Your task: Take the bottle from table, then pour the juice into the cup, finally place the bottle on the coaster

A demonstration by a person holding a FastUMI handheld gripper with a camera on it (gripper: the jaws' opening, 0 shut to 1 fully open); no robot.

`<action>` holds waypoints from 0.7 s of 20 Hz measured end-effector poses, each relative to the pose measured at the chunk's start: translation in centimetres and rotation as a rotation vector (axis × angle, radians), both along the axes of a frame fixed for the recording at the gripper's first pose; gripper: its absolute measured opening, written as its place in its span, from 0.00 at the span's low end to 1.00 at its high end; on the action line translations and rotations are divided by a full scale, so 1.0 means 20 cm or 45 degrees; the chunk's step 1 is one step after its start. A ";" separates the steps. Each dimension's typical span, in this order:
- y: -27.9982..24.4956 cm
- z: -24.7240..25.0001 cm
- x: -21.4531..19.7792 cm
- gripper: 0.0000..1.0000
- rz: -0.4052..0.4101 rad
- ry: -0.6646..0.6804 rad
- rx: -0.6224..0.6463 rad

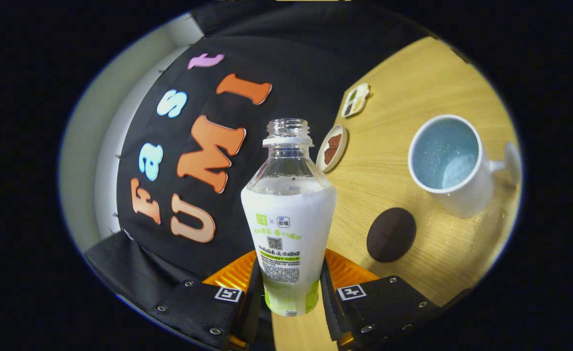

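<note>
A clear plastic bottle with a white and green label and no cap stands between my fingers, and my gripper is shut on its lower body. The bottle is held above the wooden table, and the whole view is rolled to one side. A white cup with a pale blue inside and a handle stands on the table beyond the fingers, to the right of the bottle. A dark round coaster lies on the table between the bottle and the cup. The upper part of the bottle looks see-through.
Two small dishes lie further back on the table: a round one holding brown pieces just behind the bottle's neck, and a divided one beyond it. The black cloth wall stands behind the bottle to the left. Droplets glint on the wood near the cup.
</note>
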State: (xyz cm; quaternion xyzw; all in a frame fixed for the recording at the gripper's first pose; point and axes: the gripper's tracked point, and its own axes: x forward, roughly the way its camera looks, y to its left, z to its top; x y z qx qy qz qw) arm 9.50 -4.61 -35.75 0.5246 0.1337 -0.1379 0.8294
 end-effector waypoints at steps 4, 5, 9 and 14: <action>0.03 0.04 0.07 0.56 0.152 0.073 -0.421; 0.03 0.05 0.09 0.56 0.181 0.079 -0.523; -0.01 0.12 0.11 0.56 0.232 0.148 -1.010; -0.03 0.19 0.13 0.57 0.305 0.194 -1.417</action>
